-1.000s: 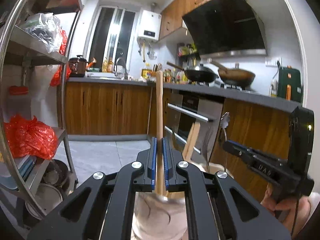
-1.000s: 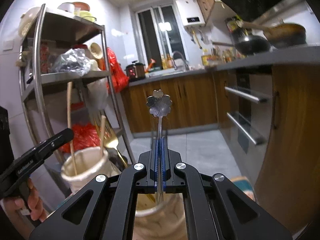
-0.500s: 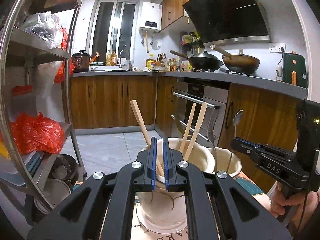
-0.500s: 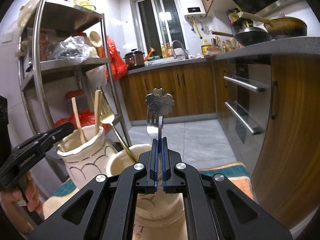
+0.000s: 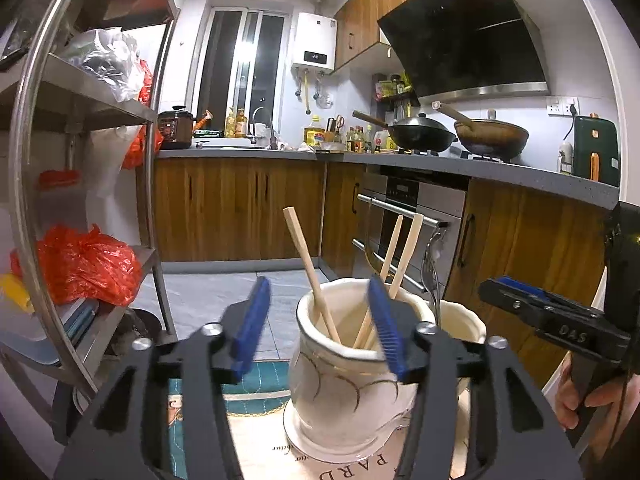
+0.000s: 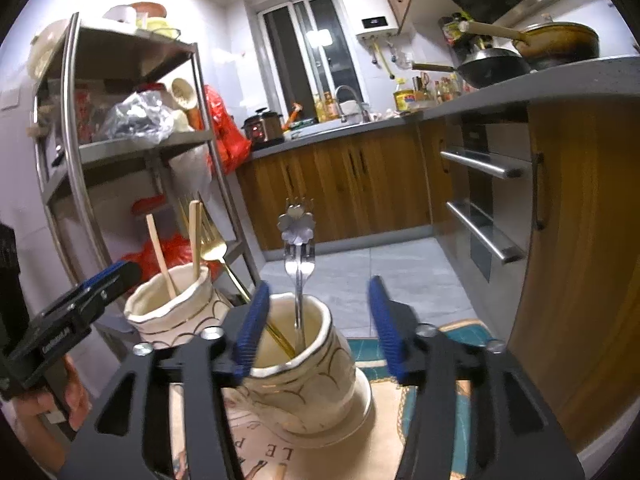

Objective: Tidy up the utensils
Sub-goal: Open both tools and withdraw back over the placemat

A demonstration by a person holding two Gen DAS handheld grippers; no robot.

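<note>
The left gripper [image 5: 318, 320] is nearest in its own view, its jaws apart and still opening, the blue pads blurred. Nothing is clamped between them. Just beyond the pads stands the left jar [image 5: 344, 380], cream with gold lines, on a mat [image 5: 256, 376] with a teal border. Three chopsticks [image 5: 310, 268] lean in this jar: one tilts left, two tilt right. Touching the left jar's right side is the right jar [image 5: 464, 320], with a silver fork [image 5: 430, 268] sticking up from it. To the right of both jars the right gripper [image 5: 520, 300] shows from the side, with a hand [image 5: 580, 396] on its grip.

In the right wrist view the right gripper [image 6: 316, 320] also has its jaws apart and opening, holding nothing. The right jar [image 6: 304, 376] sits just past its pads, closer to the left pad. In this jar stand the silver fork [image 6: 299, 280], a silver handle topped by a flower [image 6: 297, 226], and a gold fork [image 6: 214, 248] that leans left over the rim. Left of the right jar is the left jar [image 6: 172, 312] with its chopsticks [image 6: 160, 256]. Further left is the left gripper [image 6: 104, 280], seen side on.

Beyond the jars come grey floor tiles [image 6: 360, 276], a steel rack [image 6: 132, 148] with red bags to the left, and an oven [image 5: 404, 224] to the right. Farthest are wooden cabinets [image 5: 240, 208], a counter with two woks [image 5: 424, 134], and a window [image 5: 240, 68].
</note>
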